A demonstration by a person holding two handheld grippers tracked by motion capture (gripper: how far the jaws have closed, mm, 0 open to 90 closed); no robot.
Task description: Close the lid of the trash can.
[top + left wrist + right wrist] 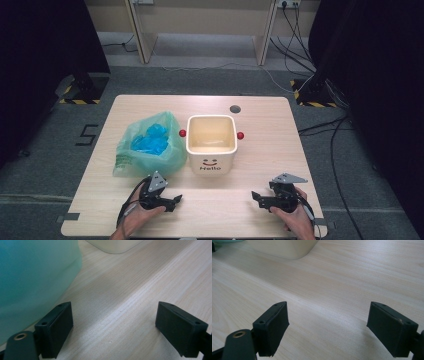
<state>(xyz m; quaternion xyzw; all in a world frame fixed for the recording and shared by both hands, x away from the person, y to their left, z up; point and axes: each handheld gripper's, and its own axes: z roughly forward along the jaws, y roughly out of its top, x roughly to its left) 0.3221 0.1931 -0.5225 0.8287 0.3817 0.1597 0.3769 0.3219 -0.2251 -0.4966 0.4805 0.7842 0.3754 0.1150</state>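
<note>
Near the table's [260, 210] front edge, the open left gripper [175, 201] sits just short of the green plastic bag [145, 145]; the right gripper [256, 196], also open, lies farther off.

"Hello" under a smiley face, front of cream bin [211, 165], frame centre. Large "5" marked on floor [86, 135], left of worktop. Green bag print unreadable.

I see both tongs resting low on the worktop [260, 115], the left tongs [176, 200] just in front of the green bag [150, 145], the right tongs [256, 196] well apart from the cream bin [212, 150], each with jaws spread.
</note>
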